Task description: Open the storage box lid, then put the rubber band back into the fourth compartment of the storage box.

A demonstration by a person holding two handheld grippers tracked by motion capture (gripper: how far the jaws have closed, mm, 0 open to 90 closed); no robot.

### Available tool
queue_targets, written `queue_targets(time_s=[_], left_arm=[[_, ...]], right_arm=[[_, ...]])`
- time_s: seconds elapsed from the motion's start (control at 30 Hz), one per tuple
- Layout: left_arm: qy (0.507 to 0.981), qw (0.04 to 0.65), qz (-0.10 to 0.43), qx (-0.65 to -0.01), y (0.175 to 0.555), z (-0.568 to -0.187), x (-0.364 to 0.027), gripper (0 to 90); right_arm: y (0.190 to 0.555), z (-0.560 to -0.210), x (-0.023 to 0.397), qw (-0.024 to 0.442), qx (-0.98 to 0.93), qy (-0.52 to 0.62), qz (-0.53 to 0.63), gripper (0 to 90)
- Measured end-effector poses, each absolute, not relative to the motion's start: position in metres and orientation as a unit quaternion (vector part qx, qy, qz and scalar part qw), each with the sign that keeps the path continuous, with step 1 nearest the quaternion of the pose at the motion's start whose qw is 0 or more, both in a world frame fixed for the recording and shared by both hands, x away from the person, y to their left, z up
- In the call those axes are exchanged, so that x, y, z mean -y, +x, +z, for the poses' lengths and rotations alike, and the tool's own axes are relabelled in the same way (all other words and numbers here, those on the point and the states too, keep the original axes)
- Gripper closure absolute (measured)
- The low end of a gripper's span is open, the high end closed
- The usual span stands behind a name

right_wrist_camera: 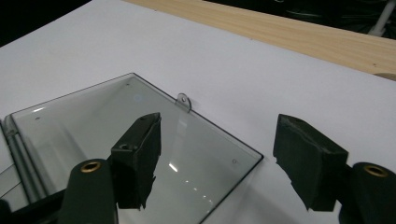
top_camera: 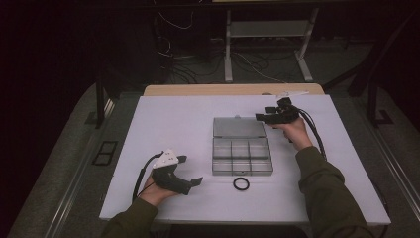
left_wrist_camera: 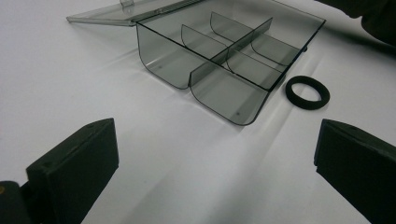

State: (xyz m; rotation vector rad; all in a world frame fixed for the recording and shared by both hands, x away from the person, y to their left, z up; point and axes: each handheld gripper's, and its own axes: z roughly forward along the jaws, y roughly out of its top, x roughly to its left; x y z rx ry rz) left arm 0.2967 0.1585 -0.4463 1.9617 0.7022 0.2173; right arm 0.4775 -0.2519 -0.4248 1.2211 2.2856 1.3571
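Risk sits with the right gripper (right_wrist_camera: 217, 161) — empty, jaws apart above the flat-lying lid (right_wrist_camera: 135, 154) of the smoky clear plastic compartment box (top_camera: 242, 156) mid-table; dropping could knock it against the black rubber ring (top_camera: 241, 184).

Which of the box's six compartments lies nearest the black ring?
The near-row, middle compartment of the clear box: the black ring lies on the table just in front of it, apart from the box.

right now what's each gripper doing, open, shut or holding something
left gripper: open, nothing between its jaws, resting near the black ring.
right gripper: open, holding nothing, above the box's flat-open lid.
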Motion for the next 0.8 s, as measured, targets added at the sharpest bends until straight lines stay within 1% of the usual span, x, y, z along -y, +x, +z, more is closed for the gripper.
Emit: queue_targets(time_s=[0.47, 0.57, 0.67, 0.73, 0.8], left_arm=[[0.814, 0.495, 0.093, -0.289, 0.297, -0.446, -0.158, 0.0], [0.815, 0.494, 0.093, -0.289, 0.297, -0.446, -0.157, 0.0], [0.814, 0.496, 0.093, -0.289, 0.296, -0.446, -0.157, 0.0], [0.814, 0.496, 0.092, -0.290, 0.296, -0.445, -0.158, 0.0], [0.813, 0.497, 0.093, -0.290, 0.296, -0.446, -0.157, 0.0]], right_arm=[[0.435, -0.407, 0.256, 0.121, -0.787, 0.390, 0.463, 28.8], [0.424, -0.405, 0.258, 0.128, -0.786, 0.388, 0.465, 27.4], [0.412, -0.404, 0.260, 0.130, -0.786, 0.385, 0.465, 26.3], [0.404, -0.404, 0.262, 0.123, -0.784, 0.387, 0.469, 24.6], [0.396, -0.405, 0.263, 0.128, -0.788, 0.384, 0.464, 22.9]])
